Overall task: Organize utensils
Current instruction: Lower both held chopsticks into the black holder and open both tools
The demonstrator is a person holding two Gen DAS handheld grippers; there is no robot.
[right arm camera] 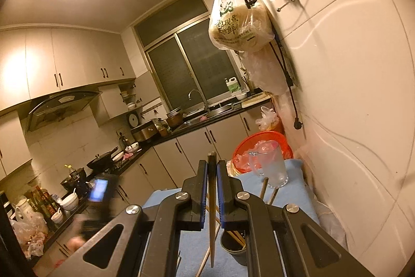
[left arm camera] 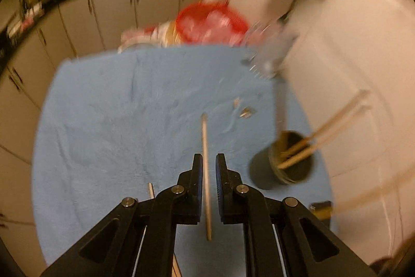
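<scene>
In the left wrist view, my left gripper (left arm camera: pixel 209 164) hangs over a blue towel (left arm camera: pixel 116 121) with its jaws a little apart around a wooden chopstick (left arm camera: pixel 206 162); I cannot tell whether the pads touch it. A dark cup (left arm camera: pixel 280 168) at the right holds several chopsticks (left arm camera: pixel 324 131). In the right wrist view, my right gripper (right arm camera: pixel 212 169) is shut on a dark-tipped chopstick (right arm camera: pixel 212 212), held upright above the towel (right arm camera: pixel 293 188). The dark cup (right arm camera: pixel 233 248) sits below it, with chopsticks inside.
A clear glass pitcher (right arm camera: pixel 272 168) stands at the towel's far end by a red basin (right arm camera: pixel 259 144). A small metal piece (left arm camera: pixel 246 112) lies on the towel. The white tiled wall (right arm camera: pixel 350 95) runs along the right. Kitchen counters and cabinets lie to the left.
</scene>
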